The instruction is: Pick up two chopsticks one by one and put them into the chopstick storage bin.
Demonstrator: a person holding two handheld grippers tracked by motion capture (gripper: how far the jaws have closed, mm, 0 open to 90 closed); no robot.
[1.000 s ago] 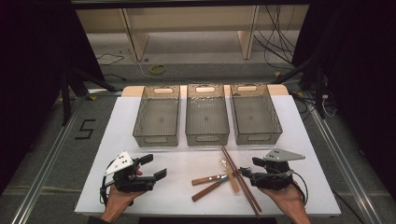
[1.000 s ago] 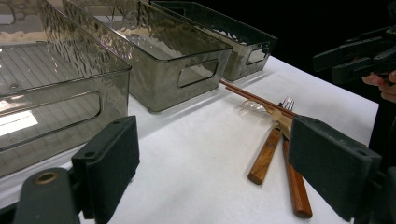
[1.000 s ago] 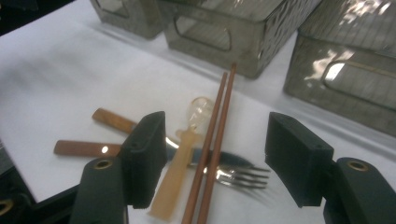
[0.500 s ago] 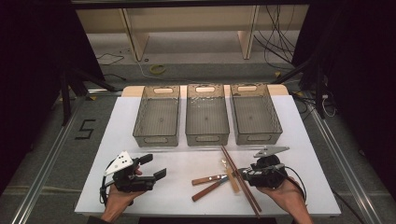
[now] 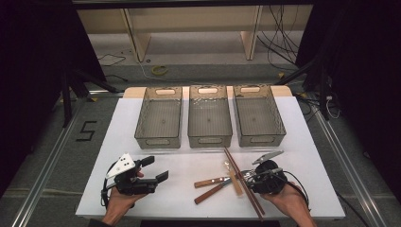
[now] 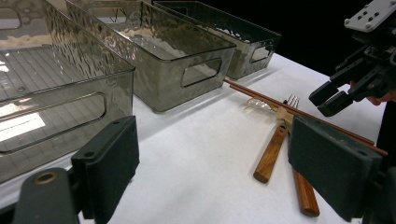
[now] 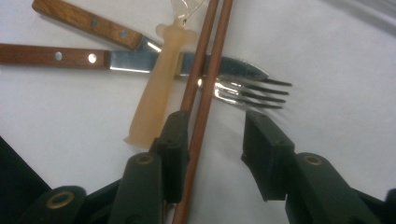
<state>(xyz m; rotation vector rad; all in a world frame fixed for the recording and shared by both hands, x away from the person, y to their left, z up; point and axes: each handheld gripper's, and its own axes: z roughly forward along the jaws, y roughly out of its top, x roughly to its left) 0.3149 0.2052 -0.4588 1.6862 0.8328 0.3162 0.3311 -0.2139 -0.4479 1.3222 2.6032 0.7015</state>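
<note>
A pair of brown chopsticks lies slanted at the front right of the white table, across a wood-handled fork, a wood-handled knife and a pale plastic spoon. My right gripper points down over the chopsticks' near half. Its jaws have just been closing and still stand apart: one chopstick runs between them beside the left pad, and the right pad touches nothing. My left gripper rests at the front left, open, with nothing between its jaws; it faces the cutlery.
Three grey see-through bins stand side by side across the back half of the table, with nothing in them. Black cables trail from both grippers. The table's front edge runs just behind my hands.
My right gripper has shifted slightly left toward the chopsticks and tipped down over them, and its jaws have narrowed. The left gripper has stayed put.
</note>
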